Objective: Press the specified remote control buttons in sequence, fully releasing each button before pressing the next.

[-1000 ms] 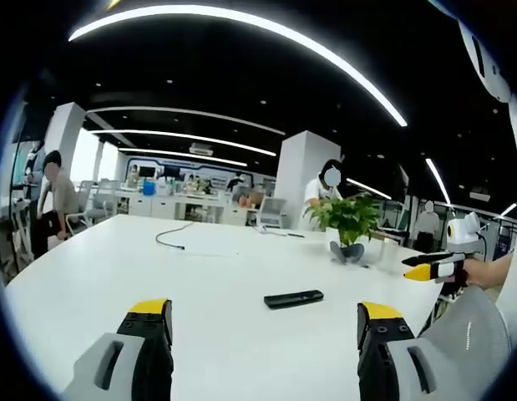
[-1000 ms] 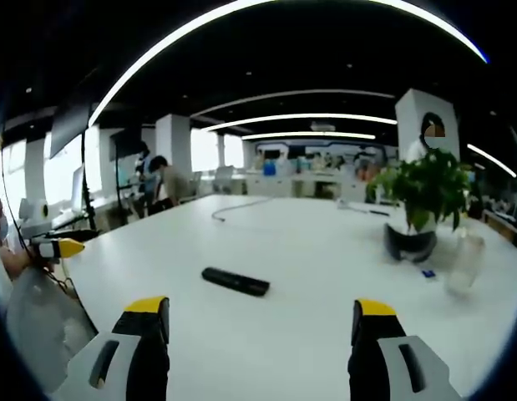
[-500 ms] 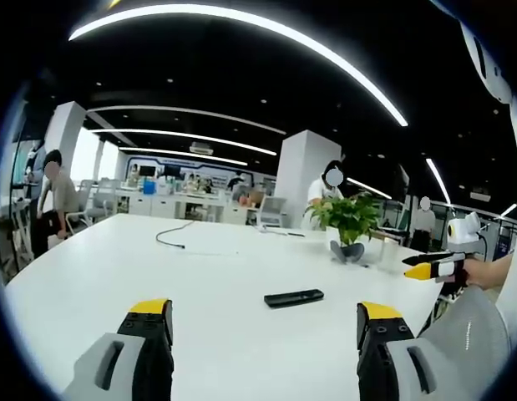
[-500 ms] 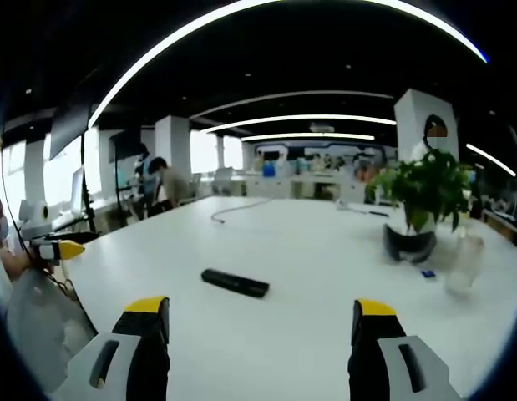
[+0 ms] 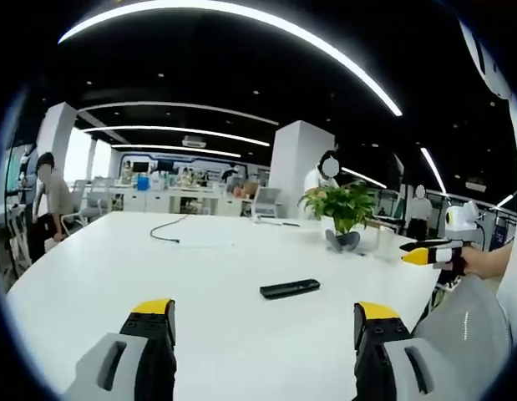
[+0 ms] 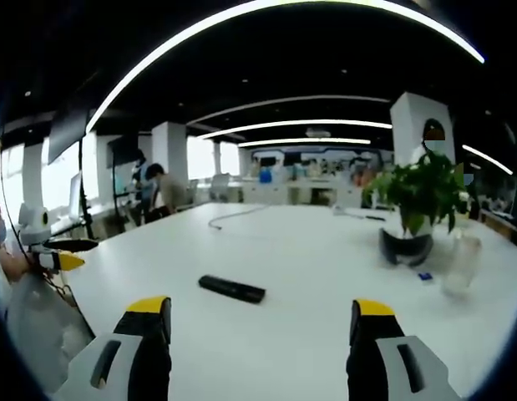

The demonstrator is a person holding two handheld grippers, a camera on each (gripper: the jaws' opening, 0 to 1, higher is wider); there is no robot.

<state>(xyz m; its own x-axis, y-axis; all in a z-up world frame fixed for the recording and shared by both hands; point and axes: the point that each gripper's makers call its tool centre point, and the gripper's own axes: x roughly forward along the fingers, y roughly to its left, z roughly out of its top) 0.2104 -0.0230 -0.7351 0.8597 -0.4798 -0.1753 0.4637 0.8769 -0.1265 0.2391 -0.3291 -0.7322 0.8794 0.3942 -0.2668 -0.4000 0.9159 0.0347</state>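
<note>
1. The remote control is seen lying flat on the white table, ahead of both grippers and apart from them.
2. It is judged light, stiff and thin; sliding on the smooth top under a press is likely, so one end could be steadied while a jaw tip presses straight down on a button. The buttons are too small to be made out.
3. The left gripper and the right gripper are both held with jaws spread wide, nothing between them.
4. Beyond the remote, a potted plant stands well apart, and a cable lies farther back.
5. Nothing is seen between the grippers and the remote.
</note>
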